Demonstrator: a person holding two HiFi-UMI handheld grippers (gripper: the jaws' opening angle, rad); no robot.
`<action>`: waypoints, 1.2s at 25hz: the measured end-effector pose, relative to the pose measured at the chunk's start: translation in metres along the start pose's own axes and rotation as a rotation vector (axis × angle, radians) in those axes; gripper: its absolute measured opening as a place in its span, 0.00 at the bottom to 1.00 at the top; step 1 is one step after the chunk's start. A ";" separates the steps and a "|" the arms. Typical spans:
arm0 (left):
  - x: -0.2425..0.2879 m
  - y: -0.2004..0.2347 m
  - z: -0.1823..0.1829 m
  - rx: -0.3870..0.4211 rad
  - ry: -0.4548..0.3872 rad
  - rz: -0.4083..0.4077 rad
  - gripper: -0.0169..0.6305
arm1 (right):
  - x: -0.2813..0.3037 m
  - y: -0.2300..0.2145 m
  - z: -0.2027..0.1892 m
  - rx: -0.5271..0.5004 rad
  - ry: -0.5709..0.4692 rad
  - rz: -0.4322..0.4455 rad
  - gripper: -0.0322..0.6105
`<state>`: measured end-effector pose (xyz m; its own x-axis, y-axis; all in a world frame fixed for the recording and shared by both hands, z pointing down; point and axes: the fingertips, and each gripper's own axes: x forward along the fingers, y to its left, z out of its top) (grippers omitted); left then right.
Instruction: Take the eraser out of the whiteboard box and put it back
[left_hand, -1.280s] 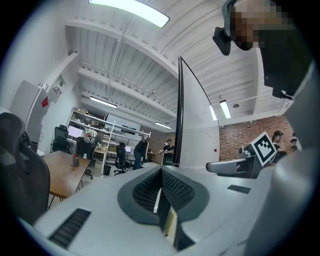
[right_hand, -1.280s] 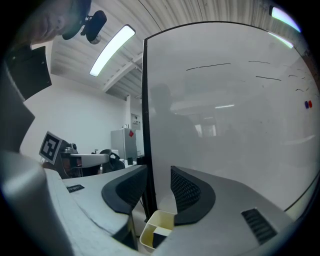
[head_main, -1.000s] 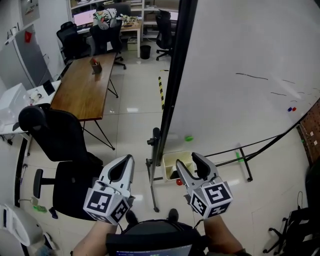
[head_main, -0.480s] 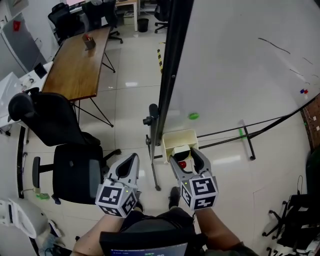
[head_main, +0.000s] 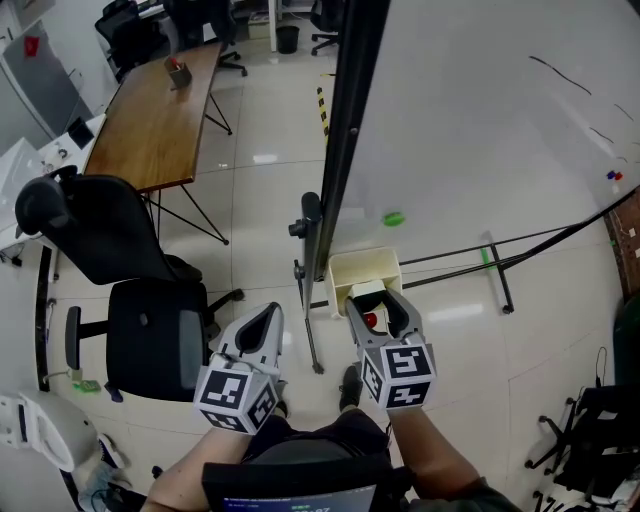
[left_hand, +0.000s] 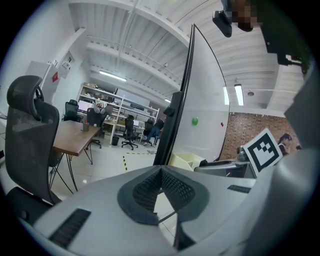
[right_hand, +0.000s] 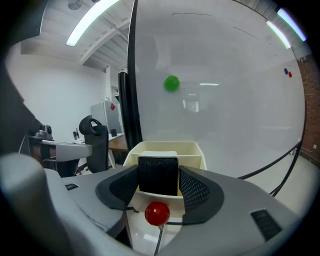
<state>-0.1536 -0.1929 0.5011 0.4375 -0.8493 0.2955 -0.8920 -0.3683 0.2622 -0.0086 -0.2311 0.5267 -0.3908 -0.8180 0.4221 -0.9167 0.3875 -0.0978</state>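
A cream whiteboard box (head_main: 345, 268) hangs at the foot of the whiteboard (head_main: 480, 120). The eraser (right_hand: 158, 175), black felt with a white back, stands upright inside it. My right gripper (right_hand: 158, 171) reaches into the box (right_hand: 192, 148) with the eraser (head_main: 368, 296) between its jaws. The jaws are closing and the pads lie against the eraser's two sides. A red ball (right_hand: 157, 213) hangs just below, in front of the box. My left gripper (head_main: 270, 312) hovers to the left of the board's stand, shut with nothing in it (left_hand: 161, 170).
A green magnet (head_main: 393, 218) sticks on the board above the box. The board's black frame and stand post (head_main: 305, 290) run between the two grippers. A black office chair (head_main: 150, 330) is at the left, with a wooden table (head_main: 150, 120) behind it.
Both grippers came down toward the foot of the board. The right gripper, held clear of the box a second ago, now straddles the eraser inside it.
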 end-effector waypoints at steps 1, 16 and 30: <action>-0.001 0.000 0.001 0.001 -0.002 0.000 0.08 | 0.000 0.000 0.000 0.001 0.001 -0.003 0.48; -0.047 -0.007 0.110 0.062 -0.197 -0.027 0.08 | -0.069 0.019 0.118 0.008 -0.238 0.068 0.46; -0.083 -0.029 0.197 0.148 -0.371 -0.036 0.08 | -0.124 0.038 0.211 -0.040 -0.430 0.157 0.46</action>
<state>-0.1863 -0.1864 0.2884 0.4220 -0.9039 -0.0699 -0.8955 -0.4276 0.1231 -0.0129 -0.2046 0.2804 -0.5317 -0.8469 -0.0081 -0.8429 0.5301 -0.0924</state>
